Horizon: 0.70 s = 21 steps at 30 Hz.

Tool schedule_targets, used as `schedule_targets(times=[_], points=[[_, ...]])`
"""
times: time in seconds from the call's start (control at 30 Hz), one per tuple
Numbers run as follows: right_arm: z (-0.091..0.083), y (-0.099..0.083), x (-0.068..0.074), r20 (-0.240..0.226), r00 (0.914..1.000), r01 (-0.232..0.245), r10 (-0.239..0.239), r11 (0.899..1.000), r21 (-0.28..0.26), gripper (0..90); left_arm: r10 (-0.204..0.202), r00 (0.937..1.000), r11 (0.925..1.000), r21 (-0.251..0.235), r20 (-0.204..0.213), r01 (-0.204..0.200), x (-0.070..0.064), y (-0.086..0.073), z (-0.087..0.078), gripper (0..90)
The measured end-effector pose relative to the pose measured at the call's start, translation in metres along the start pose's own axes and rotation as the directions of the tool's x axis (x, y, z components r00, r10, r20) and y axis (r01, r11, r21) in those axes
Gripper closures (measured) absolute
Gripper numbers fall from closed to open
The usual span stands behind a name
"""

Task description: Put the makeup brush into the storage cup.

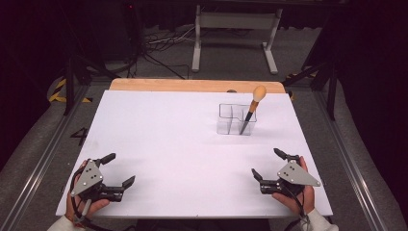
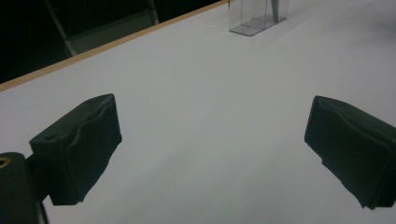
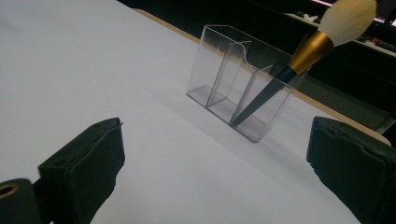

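Note:
A clear plastic organiser with several compartments stands on the white table top, right of centre toward the back. A makeup brush with a dark handle, gold ferrule and pale bristles leans in its right compartment, bristles up. In the right gripper view the organiser and brush lie ahead, well beyond the jaws. My left gripper rests at the front left, open and holding nothing. My right gripper sits at the front right, open and holding nothing. The left gripper view catches the organiser far off at the top.
A wooden strip runs along the table's far edge. Metal rails flank the table on both sides. Behind it stand a white frame, cables on the floor and dark stands.

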State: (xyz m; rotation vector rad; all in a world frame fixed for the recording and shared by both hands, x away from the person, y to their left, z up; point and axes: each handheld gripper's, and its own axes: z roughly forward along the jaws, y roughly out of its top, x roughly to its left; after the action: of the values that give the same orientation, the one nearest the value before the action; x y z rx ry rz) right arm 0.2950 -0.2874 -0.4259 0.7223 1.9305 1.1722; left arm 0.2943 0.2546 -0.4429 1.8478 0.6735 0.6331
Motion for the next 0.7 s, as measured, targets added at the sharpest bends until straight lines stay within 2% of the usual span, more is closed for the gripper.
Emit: schedule_targets(times=[0.13, 0.2, 0.37, 0.47, 0.57, 0.63, 0.7], points=[[0.001, 0.0017, 0.0022, -0.02, 0.9997, -0.015, 0.015, 1.0, -0.005, 5.3, 0.006, 1.0, 1.0, 0.004, -0.005, -0.006, -0.0007, 0.0003, 0.0004, 4.2], [-0.0005, 0.0044, 0.0044, -0.018, 0.9998, -0.007, 0.007, 1.0, -0.014, 5.3, 0.017, 0.9998, 0.9998, 0.008, -0.007, -0.017, -0.0016, 0.0005, 0.0003, 4.2], [-0.0024, 0.0053, 0.007, -0.022, 0.9998, -0.003, 0.002, 1.0, -0.02, 5.4, 0.007, 1.0, 1.0, 0.001, -0.004, -0.007, -0.0005, 0.0017, 0.0021, 4.2], [-0.0037, 0.0058, 0.0062, -0.02, 0.9997, -0.016, 0.016, 1.0, -0.022, 5.4, 0.018, 0.9998, 0.9997, 0.018, -0.002, -0.018, -0.0013, 0.001, 0.0036, 4.2], [-0.0041, 0.0063, 0.0058, -0.02, 0.9996, -0.019, 0.019, 0.999, -0.027, 5.4, 0.015, 0.9999, 0.9999, 0.005, -0.004, -0.015, -0.0016, 0.0014, 0.0023, 4.2], [-0.0033, 0.005, 0.0052, -0.007, 0.9999, -0.011, 0.011, 1.0, -0.023, 5.7, 0.008, 0.9999, 1.0, 0.005, -0.008, -0.008, -0.0007, 0.0016, 0.0022, 4.2], [-0.0053, 0.0047, 0.003, 0.027, 0.9994, -0.02, 0.022, 0.999, -0.042, 6.4, 0.003, 0.9999, 1.0, 0.009, -0.015, -0.002, -0.0008, 0.0015, 0.0036, 4.2]])
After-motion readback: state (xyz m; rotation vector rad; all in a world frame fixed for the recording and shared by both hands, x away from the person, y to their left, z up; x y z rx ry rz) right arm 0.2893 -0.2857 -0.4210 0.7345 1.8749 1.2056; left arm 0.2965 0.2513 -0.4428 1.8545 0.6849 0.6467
